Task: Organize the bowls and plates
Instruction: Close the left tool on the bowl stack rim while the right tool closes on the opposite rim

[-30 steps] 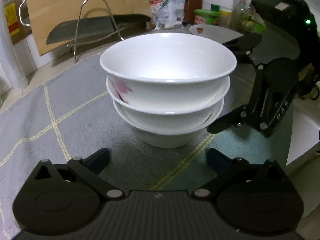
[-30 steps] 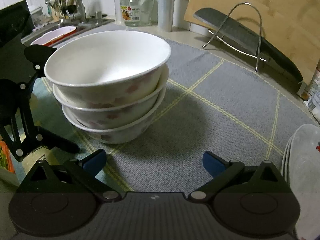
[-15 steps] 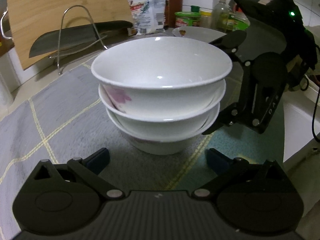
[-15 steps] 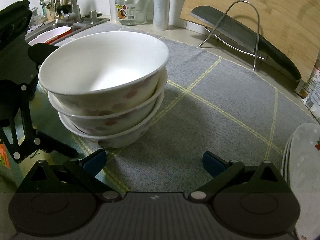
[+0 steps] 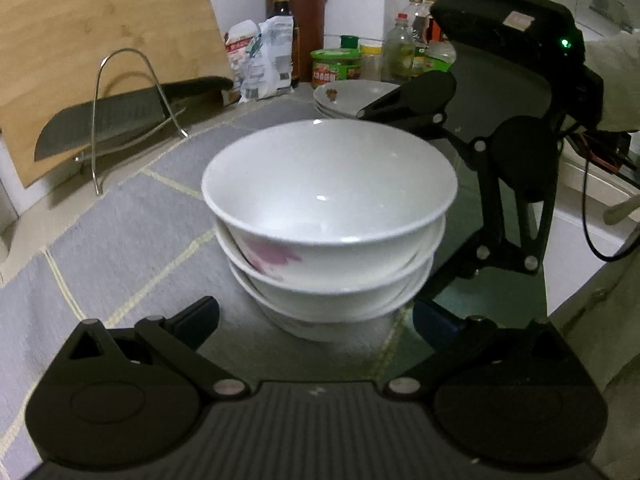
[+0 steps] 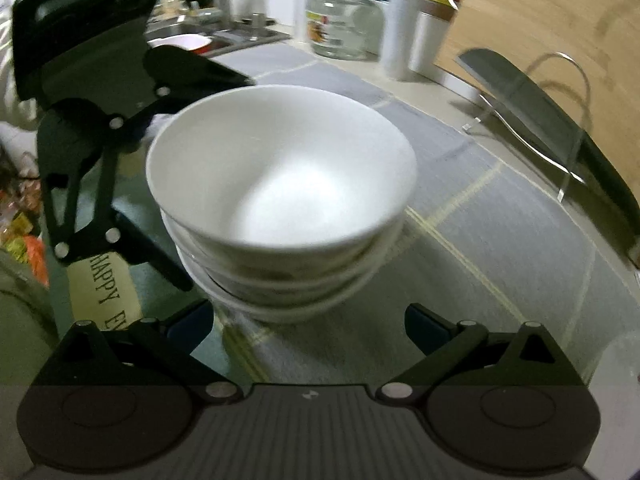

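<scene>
The stack of three white ceramic bowls with pink floral marks [image 5: 328, 232] stands on the grey cloth mat with yellow grid lines [image 5: 120, 232], which covers the bench. This stack is the landmark for all positions below.

Step in hand, as judged: both claws are positioned to take the stack from opposite sides. The next move calls for each claw to advance level until its fingers bracket the bowl walls, then to press together evenly so the stack does not tilt.

The left claw [image 5: 316, 316] is spread wide, low and just short of the stack's base, touching nothing. The right claw [image 6: 308, 320] is likewise spread and empty, just in front of the stack on the opposite side; this view is blurred, so contact cannot be fully excluded.

Beyond the stack, a pile of shallow white plates [image 5: 352, 98] rests on the bench. Left of the stack in the left wrist view, a bent wire rack holding a dark cleaver [image 5: 120, 120] stands against a bamboo cutting board [image 5: 100, 40].
</scene>
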### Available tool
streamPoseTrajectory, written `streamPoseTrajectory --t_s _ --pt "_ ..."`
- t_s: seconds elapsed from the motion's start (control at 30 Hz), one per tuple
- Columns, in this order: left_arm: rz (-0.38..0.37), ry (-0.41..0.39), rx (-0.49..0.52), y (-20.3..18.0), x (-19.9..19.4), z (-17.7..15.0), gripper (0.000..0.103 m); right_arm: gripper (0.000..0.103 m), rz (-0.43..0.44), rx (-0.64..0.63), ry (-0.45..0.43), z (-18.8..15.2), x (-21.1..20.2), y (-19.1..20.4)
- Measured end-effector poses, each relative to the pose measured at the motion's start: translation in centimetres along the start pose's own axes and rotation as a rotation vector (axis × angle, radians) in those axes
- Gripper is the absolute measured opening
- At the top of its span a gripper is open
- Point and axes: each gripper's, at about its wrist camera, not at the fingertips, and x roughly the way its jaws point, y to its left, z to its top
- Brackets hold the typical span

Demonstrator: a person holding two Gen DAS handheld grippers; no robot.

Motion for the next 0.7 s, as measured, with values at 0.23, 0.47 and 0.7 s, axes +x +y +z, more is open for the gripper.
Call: streamPoseTrajectory --t_s 0.23,0.47,0.7 --pt "-0.034 0.025 0.003 0.8 -0.1 0.2 0.1 0.102 0.077 -0.098 -0.014 1.4 -0.1 -0.6" --pt "-0.071 0.036 0.028 0.6 -0.1 1.0 0.1 0.096 0.13 -0.145 0.005 1.8 0.2 -0.9" --pt "-0.102 0.053 0.072 0.8 0.4 1.6 0.098 0.087 0.167 -0.146 0.019 1.9 0.1 -1.1"
